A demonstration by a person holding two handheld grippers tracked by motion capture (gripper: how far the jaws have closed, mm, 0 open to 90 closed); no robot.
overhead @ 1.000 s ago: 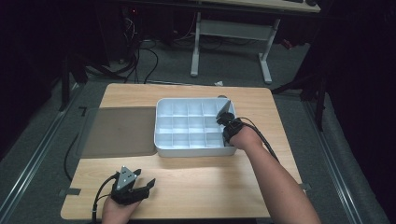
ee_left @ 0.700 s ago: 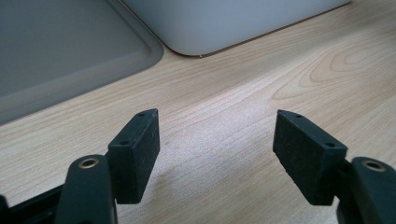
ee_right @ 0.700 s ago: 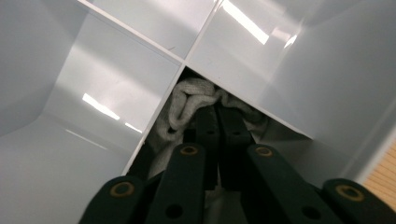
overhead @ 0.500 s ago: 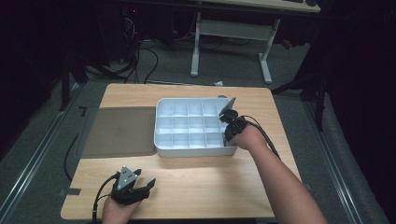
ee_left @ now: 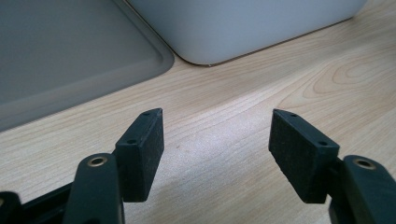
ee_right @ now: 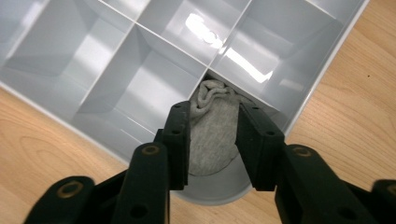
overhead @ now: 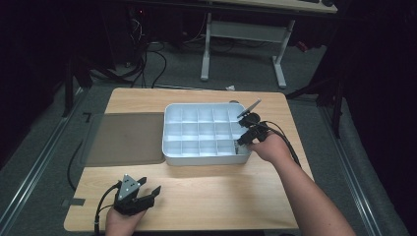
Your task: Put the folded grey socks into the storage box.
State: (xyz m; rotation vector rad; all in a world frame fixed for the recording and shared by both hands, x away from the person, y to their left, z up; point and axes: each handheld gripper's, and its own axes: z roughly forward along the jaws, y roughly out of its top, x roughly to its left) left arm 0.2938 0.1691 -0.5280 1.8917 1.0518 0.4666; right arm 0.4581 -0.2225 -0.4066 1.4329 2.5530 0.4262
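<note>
A: Wood under the left gripper [overhead: 147, 195] is lying bare; it's resting near the table's front edge, jaws spread, gripping nothing.

B: And the right gripper [ee_right: 214, 140]?

A: Its jaws have just been opening around the grey sock [ee_right: 212, 135], now sitting in the tray's [overhead: 169, 157] corner cell. Placement is looking done; only pulling clear is remaining.

This looks like a lab or a workshop room. Loose cables [overhead: 147, 54] lie on the grey floor [overhead: 236, 69], and a white-legged desk [overhead: 243, 44] stands behind the wooden worktop [overhead: 206, 196].
</note>
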